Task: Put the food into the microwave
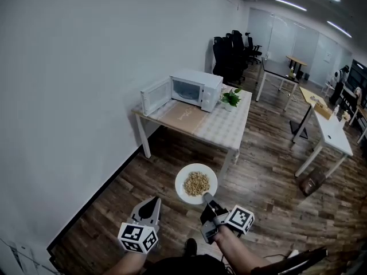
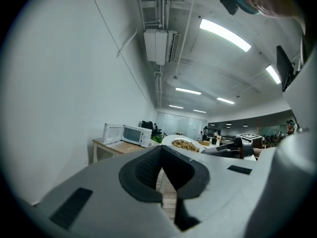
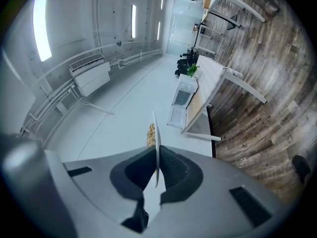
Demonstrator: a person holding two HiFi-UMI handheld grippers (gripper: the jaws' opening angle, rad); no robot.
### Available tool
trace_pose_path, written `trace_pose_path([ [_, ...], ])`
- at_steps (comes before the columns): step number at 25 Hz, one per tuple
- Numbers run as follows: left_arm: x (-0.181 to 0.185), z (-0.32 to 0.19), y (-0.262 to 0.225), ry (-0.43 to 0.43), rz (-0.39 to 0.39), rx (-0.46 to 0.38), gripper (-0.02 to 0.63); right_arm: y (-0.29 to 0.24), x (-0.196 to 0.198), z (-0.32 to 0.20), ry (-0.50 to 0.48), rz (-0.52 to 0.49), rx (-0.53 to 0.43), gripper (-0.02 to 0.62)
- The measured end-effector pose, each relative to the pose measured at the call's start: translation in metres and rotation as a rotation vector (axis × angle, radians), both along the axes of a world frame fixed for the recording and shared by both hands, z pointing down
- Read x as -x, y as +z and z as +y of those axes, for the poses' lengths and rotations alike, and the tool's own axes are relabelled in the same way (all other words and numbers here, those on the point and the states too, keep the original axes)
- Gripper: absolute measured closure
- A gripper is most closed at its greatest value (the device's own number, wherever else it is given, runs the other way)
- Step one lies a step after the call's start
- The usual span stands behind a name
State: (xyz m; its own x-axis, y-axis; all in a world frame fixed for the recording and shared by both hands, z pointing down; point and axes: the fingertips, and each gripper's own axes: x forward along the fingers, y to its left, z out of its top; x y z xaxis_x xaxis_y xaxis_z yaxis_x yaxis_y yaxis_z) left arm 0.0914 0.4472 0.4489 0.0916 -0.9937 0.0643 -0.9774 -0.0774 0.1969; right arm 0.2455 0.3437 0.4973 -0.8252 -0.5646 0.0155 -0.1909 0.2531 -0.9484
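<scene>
Head view: plate of food sits lower centre of frame, above the wood floor, its near rim clenched by the right tool. Left tool is just left of it, jaws together with nothing between them. Microwave stands on the surface, upper centre, well apart from the plate, with its door already open. Judgement: pickup done; reaching the microwave, insertion and release remain.

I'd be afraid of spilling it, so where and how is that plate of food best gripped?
Take the plate by its bare rim, edge-on from the near side, one jaw above and one below. The food sits heaped in the middle, the rim is thin and flat, and the plate is level. The right gripper pinches it exactly there.
</scene>
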Motion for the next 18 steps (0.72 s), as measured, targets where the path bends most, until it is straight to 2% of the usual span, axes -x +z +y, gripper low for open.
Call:
trace_pose_path([
  [6, 0.009, -0.063, 0.002, -0.019, 0.000, 0.021, 0.598, 0.004, 0.005, -0.061, -0.010, -0.003, 0.001, 0.577],
  [18, 0.002, -0.176, 0.007, -0.016, -0.012, 0.048, 0.598, 0.010, -0.003, -0.165, -0.015, 0.013, 0.000, 0.578],
])
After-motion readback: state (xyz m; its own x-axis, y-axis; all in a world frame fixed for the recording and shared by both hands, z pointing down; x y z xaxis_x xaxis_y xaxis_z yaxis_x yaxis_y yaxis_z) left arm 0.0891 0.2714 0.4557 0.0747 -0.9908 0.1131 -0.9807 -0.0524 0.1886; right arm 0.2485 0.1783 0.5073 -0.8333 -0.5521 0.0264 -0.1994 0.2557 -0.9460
